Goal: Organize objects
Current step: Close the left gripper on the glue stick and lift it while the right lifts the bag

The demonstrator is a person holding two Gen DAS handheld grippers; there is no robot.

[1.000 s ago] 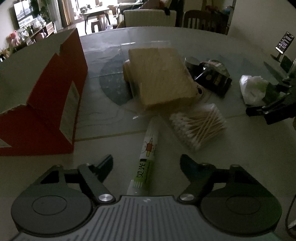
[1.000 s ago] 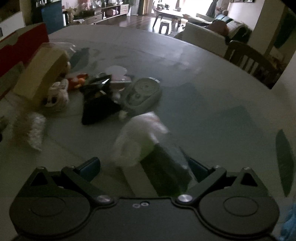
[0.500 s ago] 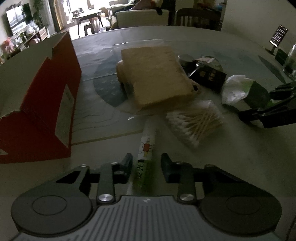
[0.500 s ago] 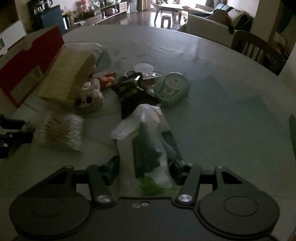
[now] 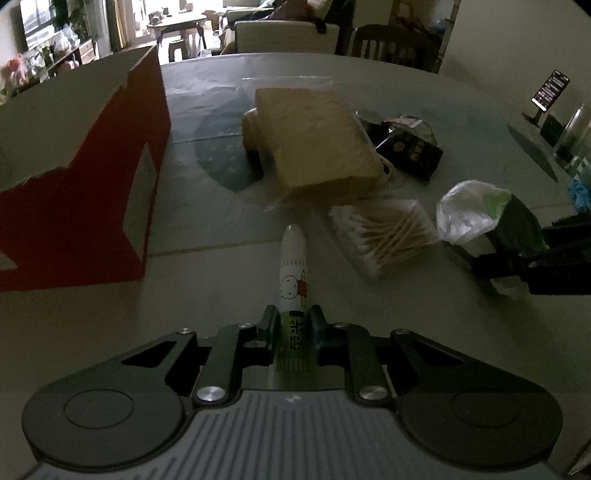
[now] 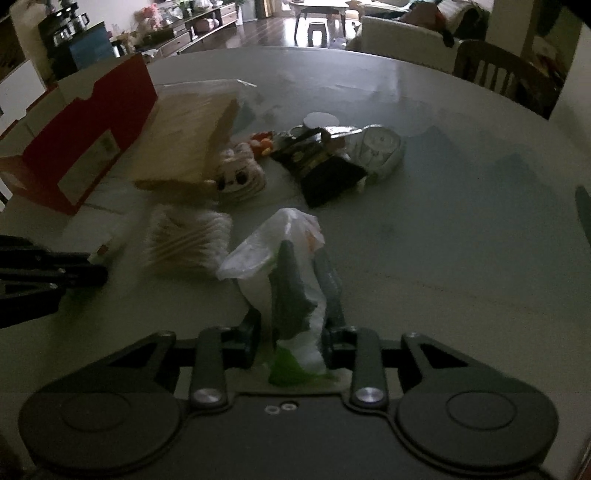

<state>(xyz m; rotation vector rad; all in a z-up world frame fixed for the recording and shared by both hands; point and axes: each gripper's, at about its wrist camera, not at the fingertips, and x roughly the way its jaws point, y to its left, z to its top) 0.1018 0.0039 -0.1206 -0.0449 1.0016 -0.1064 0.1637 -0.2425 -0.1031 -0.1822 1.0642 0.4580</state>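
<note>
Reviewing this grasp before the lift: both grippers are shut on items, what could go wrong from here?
1. The left gripper holds the white tube only at its green end; the long free end could swing or slip.
2. The right gripper pinches a crinkled plastic bag, which may deform and slide out.
3. The cotton swab pack lies close between both grippers; either item could drag it while moving toward the red box.

Dim room. Large round pale table [image 5: 461, 96] fills both views. Dark wooden chair [image 5: 391, 46] at far edge, pale sofa [image 5: 284, 35] behind. Upper left: bright window light, small table with stools [image 5: 177, 26], low cabinet [image 5: 70, 55] along wall. Glossy dark floor [image 6: 273, 31].
</note>
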